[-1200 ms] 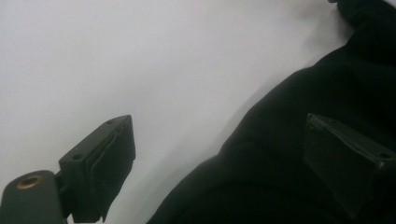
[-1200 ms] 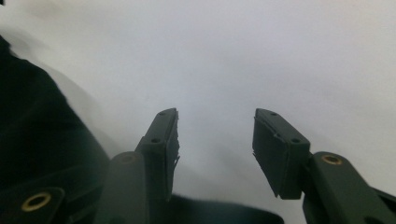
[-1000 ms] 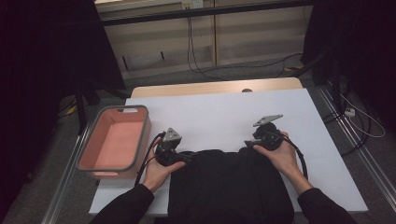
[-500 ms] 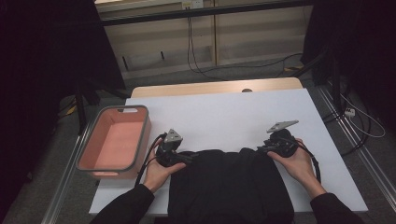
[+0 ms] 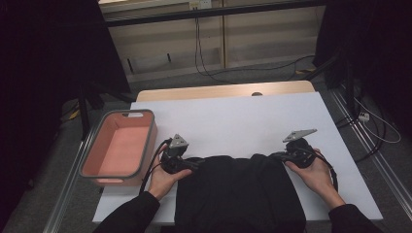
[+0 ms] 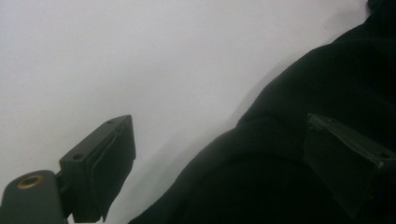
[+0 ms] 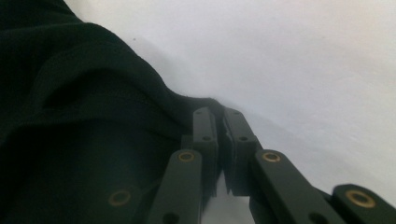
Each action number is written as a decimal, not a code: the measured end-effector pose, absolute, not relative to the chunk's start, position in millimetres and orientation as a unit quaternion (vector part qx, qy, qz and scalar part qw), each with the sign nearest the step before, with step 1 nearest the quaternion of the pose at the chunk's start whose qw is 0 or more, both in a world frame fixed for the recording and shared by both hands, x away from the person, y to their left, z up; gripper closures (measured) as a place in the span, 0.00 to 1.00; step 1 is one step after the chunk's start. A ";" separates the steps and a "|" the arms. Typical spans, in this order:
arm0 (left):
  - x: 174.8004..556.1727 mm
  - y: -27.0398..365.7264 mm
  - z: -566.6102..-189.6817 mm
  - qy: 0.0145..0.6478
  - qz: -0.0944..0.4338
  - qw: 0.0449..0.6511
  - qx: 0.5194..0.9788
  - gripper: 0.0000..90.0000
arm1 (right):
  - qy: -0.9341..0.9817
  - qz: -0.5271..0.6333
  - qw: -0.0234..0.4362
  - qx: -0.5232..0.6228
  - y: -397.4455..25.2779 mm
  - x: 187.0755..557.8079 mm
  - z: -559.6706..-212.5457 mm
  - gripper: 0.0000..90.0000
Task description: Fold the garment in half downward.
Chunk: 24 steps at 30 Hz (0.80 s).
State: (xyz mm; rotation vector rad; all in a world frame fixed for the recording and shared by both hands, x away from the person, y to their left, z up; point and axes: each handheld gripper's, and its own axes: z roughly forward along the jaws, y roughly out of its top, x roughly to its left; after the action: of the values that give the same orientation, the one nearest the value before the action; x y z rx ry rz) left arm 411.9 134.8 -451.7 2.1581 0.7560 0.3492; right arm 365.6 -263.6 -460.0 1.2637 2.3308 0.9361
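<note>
A black garment [image 5: 238, 194] lies bunched at the front middle of the white table [image 5: 243, 116]. My left gripper [image 5: 192, 165] rests at the garment's left corner. In the left gripper view it [image 6: 219, 133] is open wide, one jaw over bare table and the other over the black cloth [image 6: 303, 116]. My right gripper [image 5: 278, 156] is at the garment's right corner. In the right gripper view it [image 7: 219, 116] is shut, its tips pinching the edge of the cloth [image 7: 70, 93].
A pink bin [image 5: 154, 133] with a grey rim stands at the table's left edge, close to my left hand. Bare white table stretches beyond the garment to the far edge. Cables lie on the floor past the table.
My right gripper has moved to the right and slightly nearer, drawing the garment's right corner outward. The left gripper has stayed where it was.
</note>
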 end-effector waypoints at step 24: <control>417.0 139.8 -450.8 0.311 0.146 0.407 0.846 0.13 | 0.767 0.376 0.197 0.481 -294.6 364.0 -446.1 0.67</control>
State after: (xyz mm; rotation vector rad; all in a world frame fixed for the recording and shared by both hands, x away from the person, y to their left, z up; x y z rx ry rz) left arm 417.0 139.8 -450.8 2.1343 0.7848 0.3693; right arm 364.0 -294.6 -446.1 1.3478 2.1472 1.0541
